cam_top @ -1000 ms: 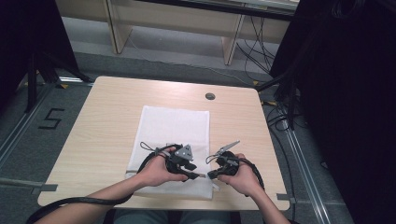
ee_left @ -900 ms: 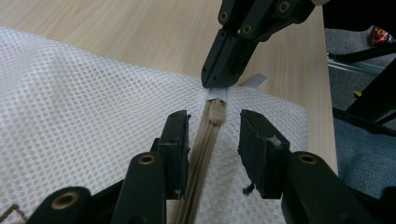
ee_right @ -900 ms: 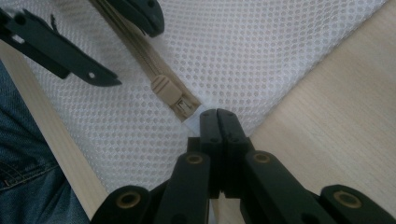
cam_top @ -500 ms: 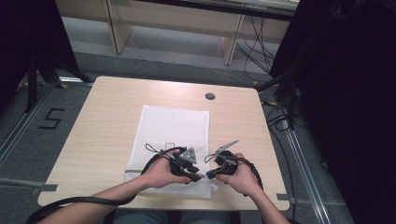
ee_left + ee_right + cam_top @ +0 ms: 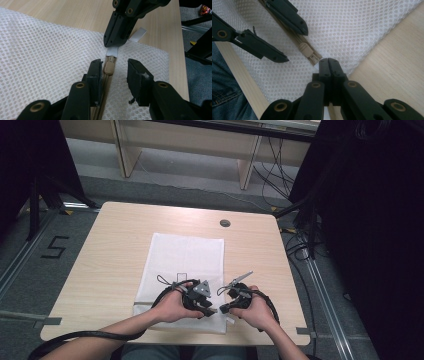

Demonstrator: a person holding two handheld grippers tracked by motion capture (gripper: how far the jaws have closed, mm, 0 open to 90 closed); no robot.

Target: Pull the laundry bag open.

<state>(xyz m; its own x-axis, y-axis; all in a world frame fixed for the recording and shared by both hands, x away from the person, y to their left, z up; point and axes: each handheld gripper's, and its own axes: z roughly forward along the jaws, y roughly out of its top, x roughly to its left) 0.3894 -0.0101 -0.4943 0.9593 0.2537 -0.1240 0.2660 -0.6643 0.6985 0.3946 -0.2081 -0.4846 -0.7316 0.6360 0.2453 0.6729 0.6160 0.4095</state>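
Little has shifted since the earlier frames: both hands sit at the near edge of the desk (image 5: 110, 250), the left hand-held gripper (image 5: 113, 72) edged only slightly. Its 2 jaws stand apart, straddling the tan zipper pull (image 5: 109, 68) of the white mesh bag (image 5: 45, 57); the pull lies against the left-hand jaw as that view shows it (pads not pressing from both sides). Right hand-held gripper (image 5: 328, 62) is clamped together on the white tab (image 5: 112, 51) at the zipper's end, just beyond the pull. Mesh bag lies flat on the desk beneath both hand-held grippers.
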